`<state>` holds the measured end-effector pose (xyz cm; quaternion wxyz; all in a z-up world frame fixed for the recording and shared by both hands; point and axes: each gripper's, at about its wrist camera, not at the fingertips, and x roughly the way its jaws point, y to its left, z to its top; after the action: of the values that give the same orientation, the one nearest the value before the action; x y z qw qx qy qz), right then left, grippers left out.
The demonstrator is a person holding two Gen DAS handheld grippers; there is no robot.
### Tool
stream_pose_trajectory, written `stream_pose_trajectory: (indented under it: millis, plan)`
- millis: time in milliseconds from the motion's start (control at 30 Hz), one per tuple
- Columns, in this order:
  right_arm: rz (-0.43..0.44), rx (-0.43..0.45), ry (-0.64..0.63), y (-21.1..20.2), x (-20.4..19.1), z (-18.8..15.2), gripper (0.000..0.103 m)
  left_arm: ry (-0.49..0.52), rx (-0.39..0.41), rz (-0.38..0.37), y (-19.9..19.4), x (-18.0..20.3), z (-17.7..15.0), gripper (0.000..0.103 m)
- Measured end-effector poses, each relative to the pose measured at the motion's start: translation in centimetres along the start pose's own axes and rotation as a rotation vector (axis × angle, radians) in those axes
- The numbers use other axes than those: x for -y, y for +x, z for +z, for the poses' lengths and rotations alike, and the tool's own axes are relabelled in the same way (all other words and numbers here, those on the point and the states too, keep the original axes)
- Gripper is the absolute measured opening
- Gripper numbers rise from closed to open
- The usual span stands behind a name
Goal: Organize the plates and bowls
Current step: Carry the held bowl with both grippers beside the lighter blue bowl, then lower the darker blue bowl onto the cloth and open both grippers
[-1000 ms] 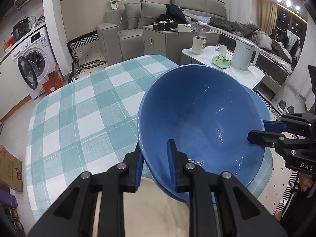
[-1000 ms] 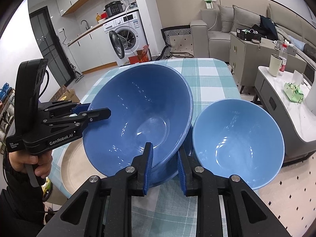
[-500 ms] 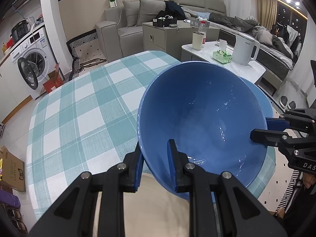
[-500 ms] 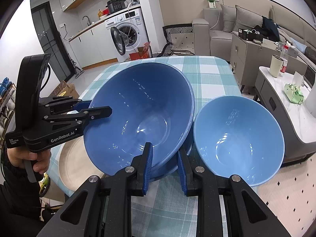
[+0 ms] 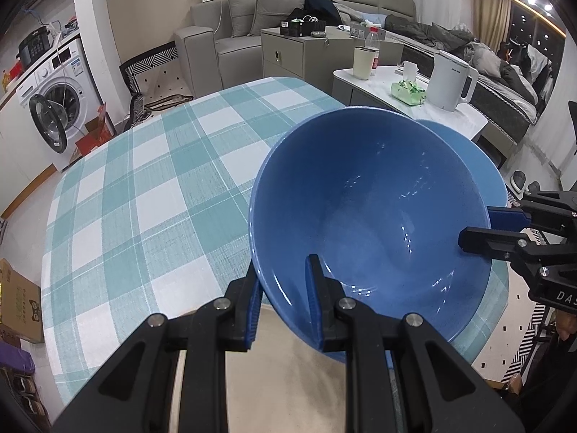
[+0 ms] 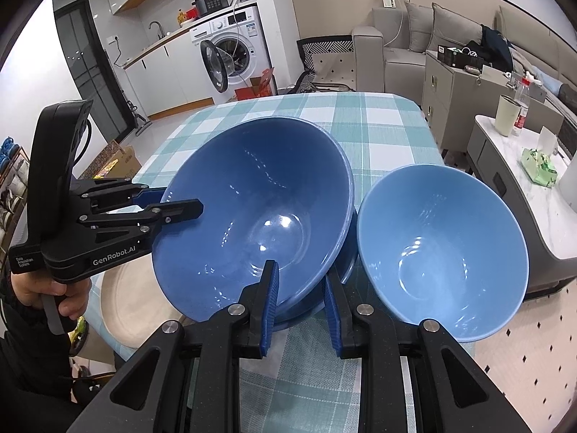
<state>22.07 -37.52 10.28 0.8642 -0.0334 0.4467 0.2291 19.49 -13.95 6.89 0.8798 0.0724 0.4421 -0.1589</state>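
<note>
Only the right wrist view gives us the light blue bowl (image 6: 441, 252) beside the stack. Left gripper (image 5: 283, 288) and right gripper (image 6: 299, 296) both pinch the tilted dark blue bowl (image 6: 252, 213) rim, jaws narrow, over the checked tablecloth (image 5: 144, 187).

Bright, sharp fisheye views; edges bent, vignetted.

Both views sit on the hand-held tools, angled steeply down and very close to the glossy dark blue ceramic bowl (image 5: 371, 216). The left wrist view looks from the near edge of the teal-and-white checked table (image 5: 144, 216) toward the far corner; the right wrist view looks from the adjoining edge. They share the bowl (image 6: 252, 216), the table (image 6: 378, 126) and each other's tool.
</note>
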Motion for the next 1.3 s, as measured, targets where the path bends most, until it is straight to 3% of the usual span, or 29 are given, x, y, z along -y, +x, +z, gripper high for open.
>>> stream_pose_trajectory:
  millis: [800, 1300]
  plan:
    - [-0.025, -0.026, -0.007, 1.9, 0.2, -0.1, 0.029, 0.013, -0.029, 0.0, 0.8, 0.1, -0.6, 0.022]
    - [-0.077, -0.021, -0.056, 2.1, -0.6, -0.5, 0.039, 0.03, -0.04, 0.015, 1.3, 0.3, -0.8, 0.024]
